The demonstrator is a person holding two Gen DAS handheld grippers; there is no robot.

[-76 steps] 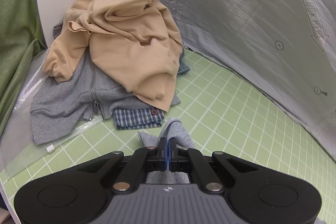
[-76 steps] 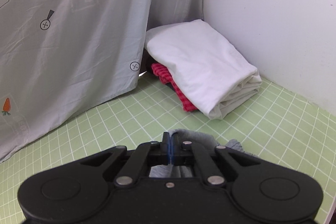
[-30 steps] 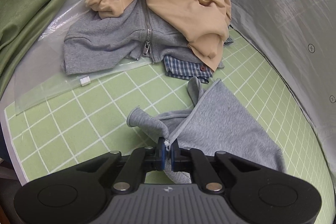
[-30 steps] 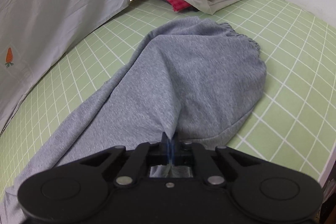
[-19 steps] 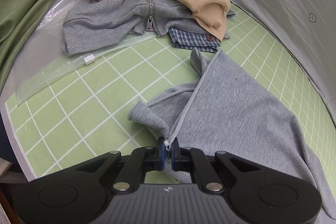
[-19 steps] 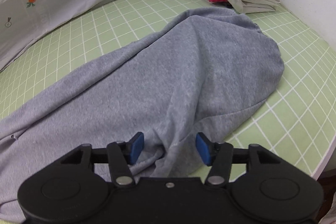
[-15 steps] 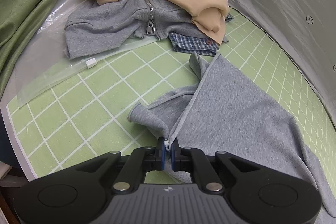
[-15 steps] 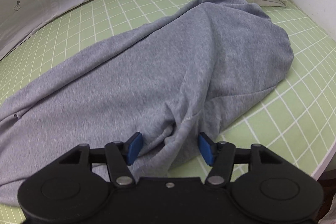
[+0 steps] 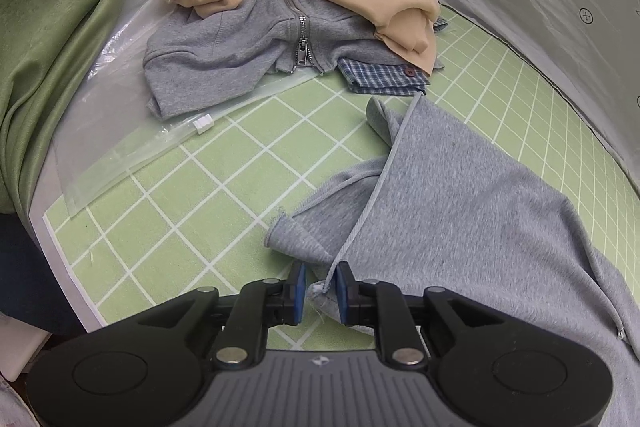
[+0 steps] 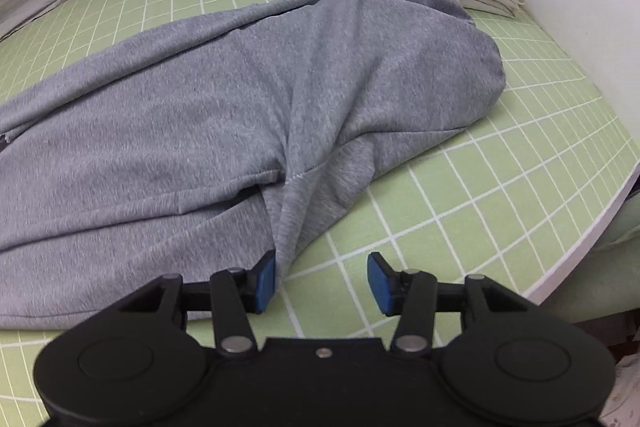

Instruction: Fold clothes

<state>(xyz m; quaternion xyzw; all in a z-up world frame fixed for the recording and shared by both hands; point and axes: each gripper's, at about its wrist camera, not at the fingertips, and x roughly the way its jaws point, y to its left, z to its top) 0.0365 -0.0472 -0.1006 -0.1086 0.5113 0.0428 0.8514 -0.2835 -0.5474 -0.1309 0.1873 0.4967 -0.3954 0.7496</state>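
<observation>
Both grippers are parted: the left gripper (image 9: 321,287) narrowly around a hem corner, the right gripper (image 10: 322,277) wide, one pad touching cloth. With the grey garment (image 10: 240,99) spread on the green mat (image 10: 500,187), wrinkles should be smoothed before a fold is made.
</observation>
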